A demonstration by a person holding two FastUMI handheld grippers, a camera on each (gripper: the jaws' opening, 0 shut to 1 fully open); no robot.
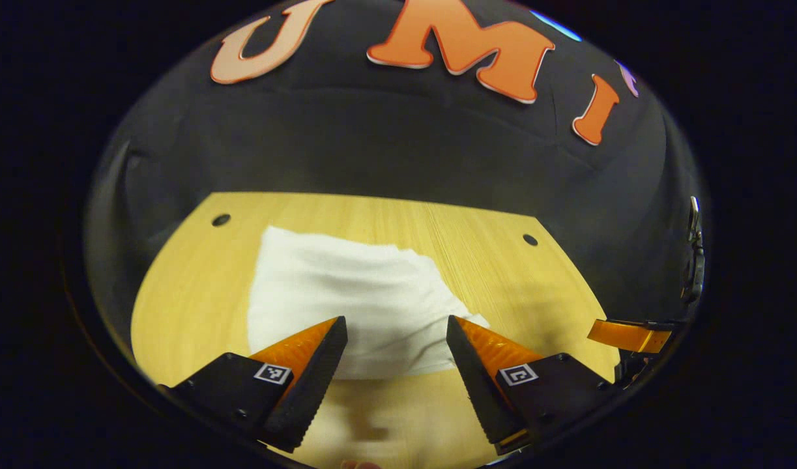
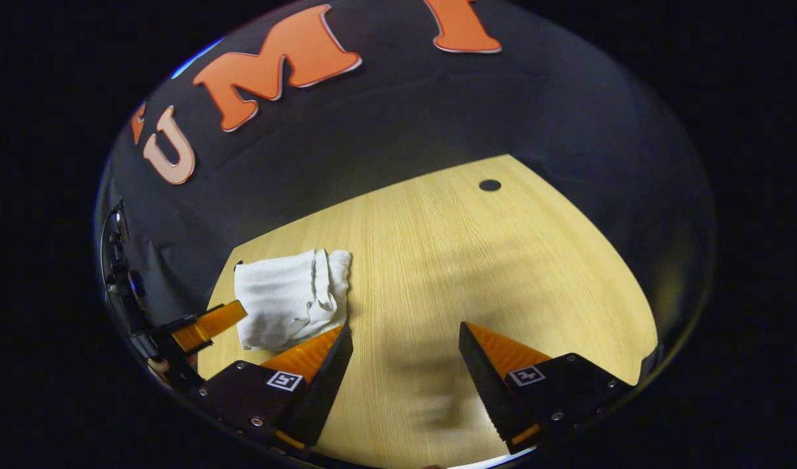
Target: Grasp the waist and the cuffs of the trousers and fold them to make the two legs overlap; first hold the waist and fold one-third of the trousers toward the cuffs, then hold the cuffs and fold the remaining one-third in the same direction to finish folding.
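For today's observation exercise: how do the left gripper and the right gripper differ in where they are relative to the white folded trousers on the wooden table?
The left gripper points straight at the white folded trousers, which lie between its fingers in its view; the right gripper points at bare pale wooden table, with the trousers off to its left. The left gripper looks nearer the cloth; the right gripper is off to one side. Both are open and hold nothing.

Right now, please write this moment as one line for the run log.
trousers: folded white bundle on table | left gripper: open, above the near edge | right gripper: open, over bare wood beside them
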